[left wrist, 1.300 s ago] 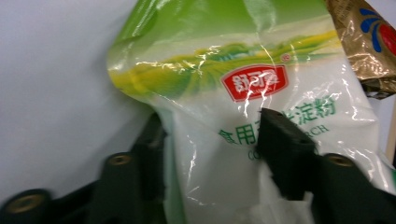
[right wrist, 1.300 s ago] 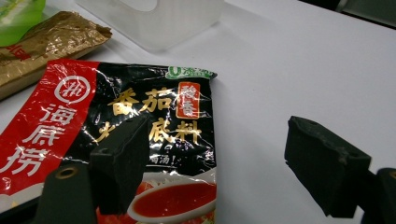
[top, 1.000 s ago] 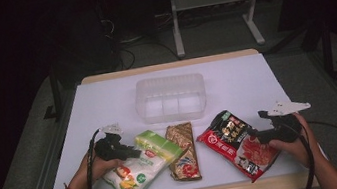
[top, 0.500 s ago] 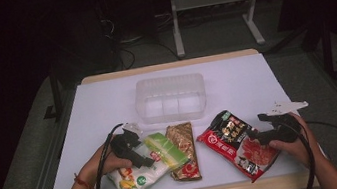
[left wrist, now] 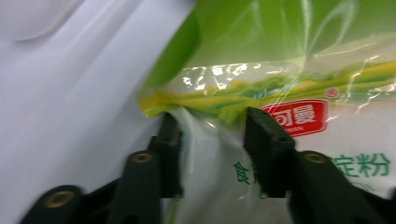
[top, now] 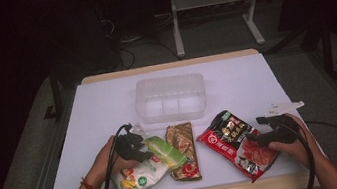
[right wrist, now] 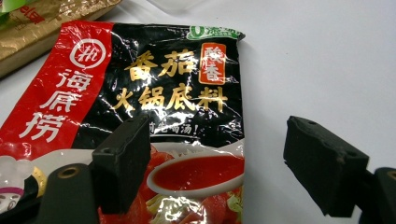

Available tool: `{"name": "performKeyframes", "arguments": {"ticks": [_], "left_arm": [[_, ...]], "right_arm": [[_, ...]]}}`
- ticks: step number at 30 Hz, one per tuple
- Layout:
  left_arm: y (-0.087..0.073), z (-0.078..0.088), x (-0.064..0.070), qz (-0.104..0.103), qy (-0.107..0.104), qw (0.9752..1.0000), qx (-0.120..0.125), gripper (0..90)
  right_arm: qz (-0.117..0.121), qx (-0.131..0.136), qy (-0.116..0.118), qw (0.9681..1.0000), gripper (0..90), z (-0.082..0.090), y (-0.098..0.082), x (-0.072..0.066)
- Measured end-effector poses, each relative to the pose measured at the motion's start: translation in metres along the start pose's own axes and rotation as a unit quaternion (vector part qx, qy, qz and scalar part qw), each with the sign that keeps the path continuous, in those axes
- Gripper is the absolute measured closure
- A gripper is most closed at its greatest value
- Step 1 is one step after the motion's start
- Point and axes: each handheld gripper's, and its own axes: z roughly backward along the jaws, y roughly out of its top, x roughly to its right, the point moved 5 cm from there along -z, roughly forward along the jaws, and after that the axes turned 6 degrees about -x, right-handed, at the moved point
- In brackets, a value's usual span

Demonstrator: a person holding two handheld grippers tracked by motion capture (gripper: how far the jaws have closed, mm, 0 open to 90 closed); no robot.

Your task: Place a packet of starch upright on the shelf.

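A white and green packet (top: 143, 176) lies near the table's front left, its green end (left wrist: 289, 60) toward the middle. My left gripper (top: 137, 149) points down on its upper left corner. Its jaws (left wrist: 212, 133) have just been closing, and they pinch a puckered fold of the film by the yellow seam. A red and black soup-base packet (top: 228, 138) lies at the front right. My right gripper (top: 256, 137) hovers open at its right edge. One jaw is over the printed bowl of that packet (right wrist: 154, 79) and the other over bare table.
A brown and gold packet (top: 181, 148) lies between the two others, touching the green one. A clear plastic container (top: 171, 98) with compartments stands behind them at mid-table. The white sheet (top: 256, 86) is bare to the right of the container.
My left hand has moved right, from beside the white and green packet onto its upper corner. The right hand and the three packets have stayed where they were.
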Motion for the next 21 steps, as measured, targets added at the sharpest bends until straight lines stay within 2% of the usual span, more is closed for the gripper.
{"name": "performKeyframes", "arguments": {"ticks": [2, 3, 6, 8, 10, 11, 14, 16, 18, 19, 21], "left_arm": [[-0.001, 0.001, -0.002, 0.009, -0.011, 0.9999, 0.010, 73.2], [-0.001, 0.002, -0.003, 0.006, -0.016, 0.9998, 0.014, 80.3], [-0.003, 0.006, -0.008, 0.018, -0.039, 0.9984, 0.038, 84.6], [-0.005, 0.010, -0.010, 0.032, -0.057, 0.9959, 0.062, 86.2], [-0.008, 0.017, -0.013, 0.040, -0.060, 0.9939, 0.083, 87.5], [-0.009, 0.022, -0.014, 0.046, -0.064, 0.9922, 0.097, 87.5], [-0.014, 0.037, -0.019, 0.058, -0.053, 0.9885, 0.129, 88.2], [-0.021, 0.047, -0.027, 0.081, -0.034, 0.9848, 0.149, 88.5], [-0.028, 0.053, -0.036, 0.098, -0.017, 0.9823, 0.159, 88.6], [-0.033, 0.056, -0.041, 0.111, -0.011, 0.9796, 0.167, 88.6], [-0.044, 0.059, -0.052, 0.129, 0.004, 0.9774, 0.167, 88.6]], "right_arm": [[0.001, 0.000, 0.000, 1.0000, 22.4, 0.000, 0.000, 0.000], [-0.001, 0.000, -0.001, 1.0000, 22.4, 0.001, 0.000, 0.001], [-0.005, 0.003, 0.001, 1.0000, 22.4, 0.002, 0.000, 0.002], [-0.008, 0.003, -0.004, 1.0000, 22.4, 0.002, 0.000, 0.004], [-0.011, 0.005, -0.006, 0.9999, 22.5, 0.004, -0.001, 0.006], [-0.011, 0.005, -0.006, 0.9999, 22.5, 0.004, -0.001, 0.006], [-0.015, 0.008, -0.010, 0.9998, 22.7, 0.005, 0.000, 0.007], [-0.018, 0.010, -0.012, 0.9997, 22.8, 0.005, 0.000, 0.009], [-0.019, 0.008, -0.012, 0.9997, 22.8, 0.004, 0.000, 0.009], [-0.020, 0.009, -0.014, 0.9997, 22.8, 0.004, 0.000, 0.009], [-0.021, 0.008, -0.013, 0.9997, 22.8, 0.004, 0.000, 0.009]]}}
